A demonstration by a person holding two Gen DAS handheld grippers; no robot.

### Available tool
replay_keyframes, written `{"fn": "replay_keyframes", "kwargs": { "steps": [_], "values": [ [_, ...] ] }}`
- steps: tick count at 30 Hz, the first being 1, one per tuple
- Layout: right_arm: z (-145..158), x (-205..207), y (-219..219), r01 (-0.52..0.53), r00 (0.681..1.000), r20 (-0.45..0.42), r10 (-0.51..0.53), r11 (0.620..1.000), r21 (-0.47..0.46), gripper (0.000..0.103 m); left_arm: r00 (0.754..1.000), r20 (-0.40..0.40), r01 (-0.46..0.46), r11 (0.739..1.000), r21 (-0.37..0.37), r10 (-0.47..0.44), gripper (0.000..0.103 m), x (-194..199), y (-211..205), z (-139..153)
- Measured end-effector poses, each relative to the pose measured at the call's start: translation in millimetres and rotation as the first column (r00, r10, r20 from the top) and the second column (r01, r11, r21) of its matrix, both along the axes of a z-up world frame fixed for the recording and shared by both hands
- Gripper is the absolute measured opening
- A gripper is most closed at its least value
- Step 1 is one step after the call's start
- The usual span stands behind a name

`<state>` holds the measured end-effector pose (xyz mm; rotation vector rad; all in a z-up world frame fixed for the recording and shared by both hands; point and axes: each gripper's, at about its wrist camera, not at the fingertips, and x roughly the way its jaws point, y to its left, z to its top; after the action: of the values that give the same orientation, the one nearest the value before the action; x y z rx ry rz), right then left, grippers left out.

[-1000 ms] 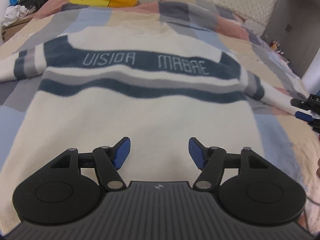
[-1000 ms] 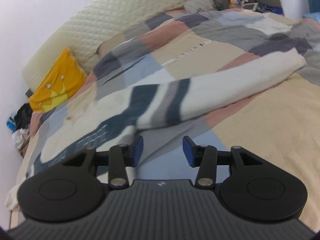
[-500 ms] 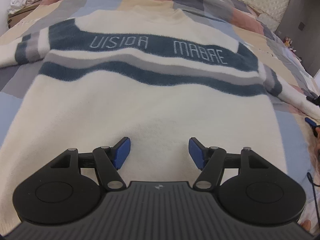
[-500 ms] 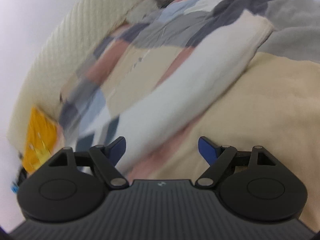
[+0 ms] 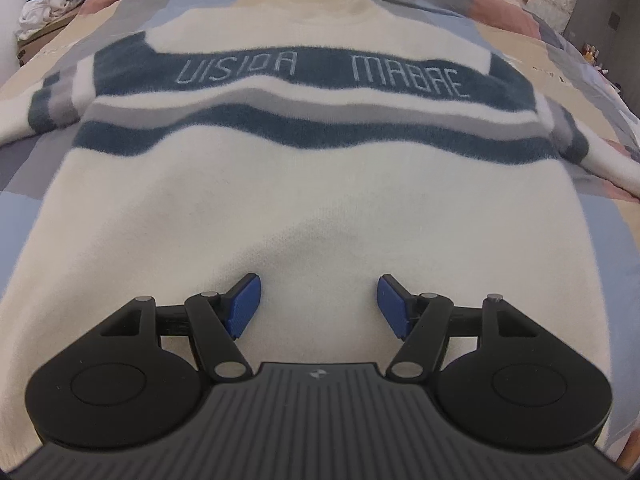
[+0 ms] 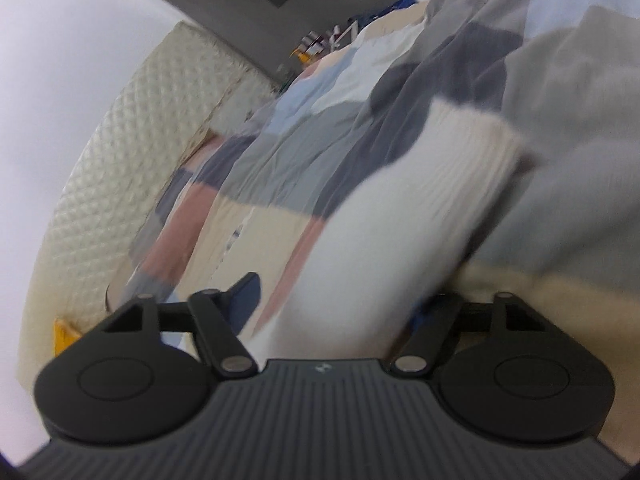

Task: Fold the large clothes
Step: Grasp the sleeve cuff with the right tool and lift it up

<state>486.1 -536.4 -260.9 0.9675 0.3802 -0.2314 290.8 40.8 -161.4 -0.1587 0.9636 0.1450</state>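
Two grippers on one sweater (image 5: 312, 184), spread flat face-up on a patchwork quilt (image 5: 516, 46); no fold made yet, by the look of it.

L gripper (image 5: 319, 306): jaws apart, nothing between the blue pads (image 5: 242, 307), hovering over the plain cream lower body. Stripes and lettering lie further ahead of it, neckline beyond that, hem somewhere under or behind the gripper body, out of view.

R gripper (image 6: 332, 304): jaws closing w/ the right sleeve (image 6: 404, 216) running between them and on ahead, ribbed cuff (image 6: 476, 136) at the far end. Left finger (image 6: 245, 294) stands visibly clear of the knit; right finger is hidden behind the sleeve, so can't confirm a clamp yet. Frame is blurry and tilted, quilt and a quilted headboard (image 6: 132, 148) off to its left.

Risks, as I judge them:
- Bite looks mid-sleeve, not at the cuff, so the free end could droop and drag or bunch when carried over the body.
- Thick fluffy knit: jaws may catch only the top layer, or grab quilt underneath too and lift the bedding along.
- If the right hand is moving as the blur suggests, closing now could mean a skewed grip, giving a crooked fold line.
- L holds nothing down, so a sleeve pull could slide or wrinkle the whole body.
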Motion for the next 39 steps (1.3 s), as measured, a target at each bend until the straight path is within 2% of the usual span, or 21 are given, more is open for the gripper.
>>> {"fn": "replay_keyframes", "kwargs": {
  "steps": [2, 3, 6, 11, 15, 21, 26, 30, 32, 34, 36, 39],
  "values": [
    [2, 2, -9, 0.008, 1.0, -0.024, -0.008, 1.0, 0.001, 0.043, 1.0, 0.002, -0.001, 1.0, -0.008, 0.001, 0.07, 0, 2, 1],
    [3, 2, -13, 0.008, 1.0, -0.027, -0.008, 1.0, 0.0, 0.034, 1.0, 0.005, -0.001, 1.0, -0.005, 0.001, 0.07, -1, 2, 2],
    [15, 11, -18, -0.021, 0.999, -0.034, 0.02, 0.999, -0.029, 0.019, 1.0, 0.009, 0.003, 1.0, 0.005, -0.003, 0.07, -2, 0, 2],
    [61, 21, -1, -0.073, 0.997, 0.017, 0.076, 0.986, -0.151, 0.016, 1.0, 0.006, 0.011, 1.0, 0.012, -0.011, 0.07, -2, -2, 8],
    [110, 29, 22, -0.106, 0.99, 0.072, 0.125, 0.967, -0.232, 0.016, 0.998, 0.044, 0.035, 0.998, 0.047, -0.037, 0.07, -8, -2, 22],
    [190, 31, 82, -0.165, 0.961, 0.151, 0.233, 0.917, -0.364, 0.015, 0.995, 0.099, -0.018, 0.999, -0.035, 0.021, 0.07, -21, 19, 45],
    [250, 32, 146, -0.22, 0.921, 0.193, 0.338, 0.861, -0.458, 0.015, 0.984, 0.173, -0.032, 0.997, -0.074, 0.044, 0.07, -38, 38, 68],
    [290, 17, 207, -0.261, 0.879, 0.214, 0.426, 0.806, -0.532, 0.015, 0.971, 0.226, -0.052, 0.994, -0.095, 0.073, 0.07, -53, 60, 78],
    [304, 3, 238, -0.281, 0.85, 0.229, 0.475, 0.776, -0.565, 0.015, 0.971, 0.226, -0.051, 0.992, -0.112, 0.075, 0.07, -56, 71, 77],
    [312, -10, 267, -0.302, 0.82, 0.23, 0.525, 0.736, -0.606, 0.014, 0.97, 0.222, -0.061, 0.985, -0.161, 0.096, 0.07, -61, 83, 75],
    [314, -26, 297, -0.329, 0.787, 0.218, 0.577, 0.692, -0.643, 0.014, 0.967, 0.232, -0.06, 0.978, -0.199, 0.106, 0.07, -67, 94, 76],
    [314, -44, 339, -0.372, 0.738, 0.204, 0.643, 0.64, -0.673, 0.014, 0.955, 0.262, -0.083, 0.974, -0.211, 0.138, 0.07, -79, 110, 82]
  ]
}}
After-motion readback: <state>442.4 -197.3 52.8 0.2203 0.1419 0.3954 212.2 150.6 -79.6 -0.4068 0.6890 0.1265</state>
